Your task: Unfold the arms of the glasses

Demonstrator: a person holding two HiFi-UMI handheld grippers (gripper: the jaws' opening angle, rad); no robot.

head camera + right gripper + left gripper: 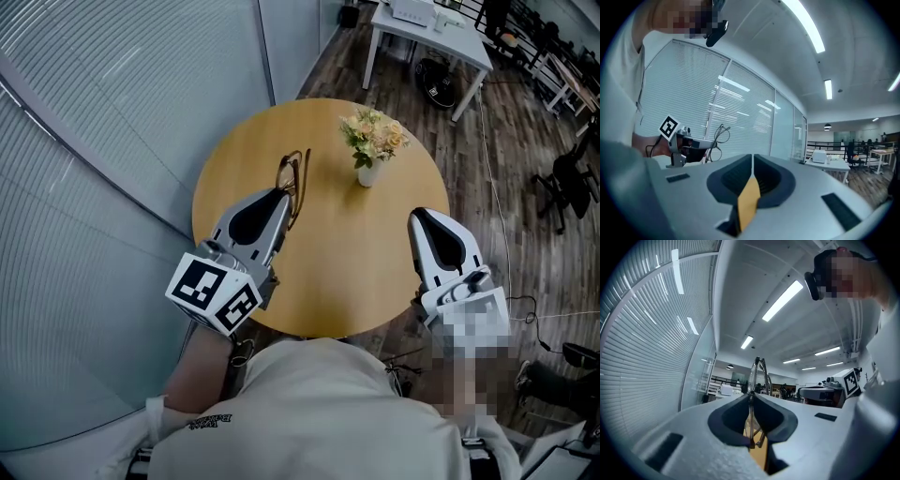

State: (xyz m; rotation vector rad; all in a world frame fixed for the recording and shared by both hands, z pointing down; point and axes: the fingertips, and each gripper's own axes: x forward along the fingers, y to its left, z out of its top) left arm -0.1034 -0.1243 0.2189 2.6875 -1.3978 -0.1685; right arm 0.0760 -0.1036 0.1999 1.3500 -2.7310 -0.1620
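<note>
Two grippers reach in over the near edge of the round wooden table [347, 272]. The left gripper [284, 194], over the table's left side, is pinching the glasses [293, 176] by the frame. The glasses stand on edge and stick out past its tip toward the far left edge. The right gripper [419, 217] sits at the near right edge, jaws pressed together with nothing between them. Bare tabletop lies open between the two. Farther on, a vase of flowers [371, 150] stands toward the far right edge, well apart from the glasses. Beyond the left edge runs a glass wall with blinds [94, 141], and past the far and right edges is wood floor [506, 187].
</note>
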